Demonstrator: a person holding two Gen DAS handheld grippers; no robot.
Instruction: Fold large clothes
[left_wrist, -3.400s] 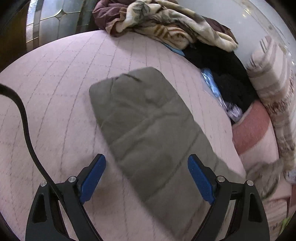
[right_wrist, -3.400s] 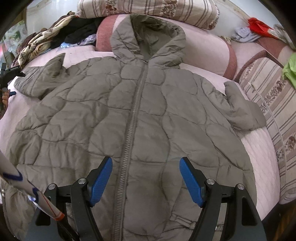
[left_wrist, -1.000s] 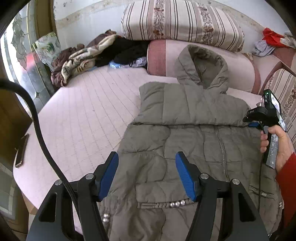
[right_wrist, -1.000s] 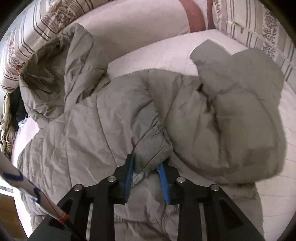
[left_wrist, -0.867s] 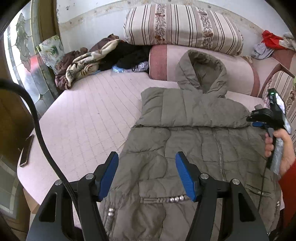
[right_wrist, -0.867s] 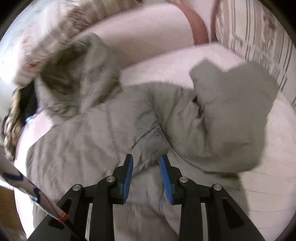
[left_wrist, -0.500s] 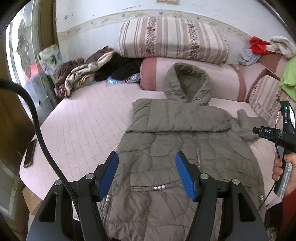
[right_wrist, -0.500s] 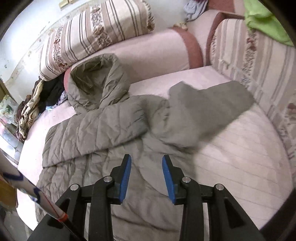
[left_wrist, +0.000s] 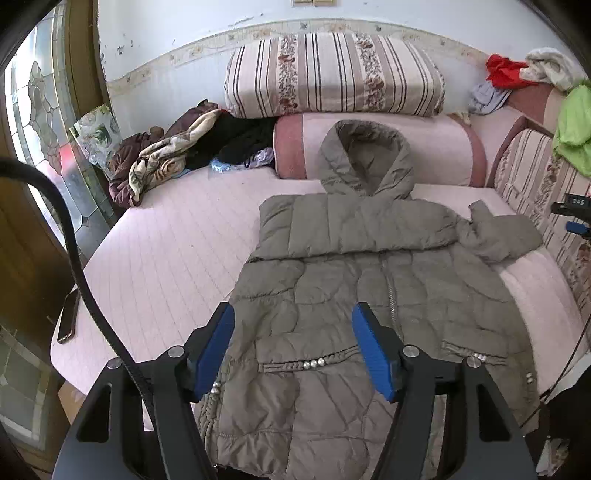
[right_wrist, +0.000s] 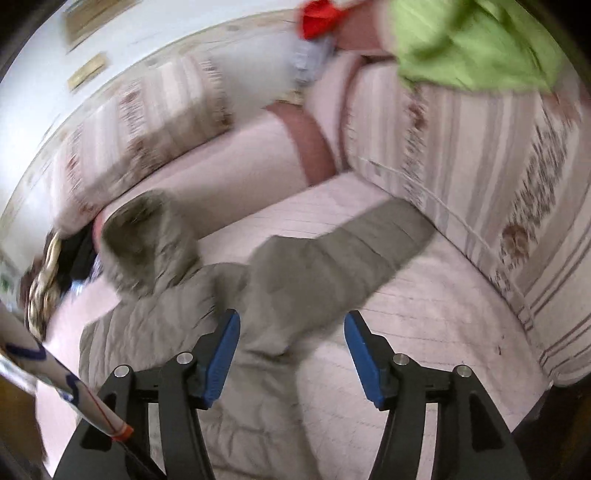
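Right tool (right_wrist: 291, 350), jaws just widened, hangs empty above jacket (right_wrist: 258, 295).

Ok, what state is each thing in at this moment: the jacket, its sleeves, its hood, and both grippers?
jacket: flat on the bed, front up, zipped.
one sleeve: folded across the chest.
other sleeve: out to the side, unfolded.
hood: propped against the bolster.
left gripper: open, empty.
right gripper: just opened, empty.
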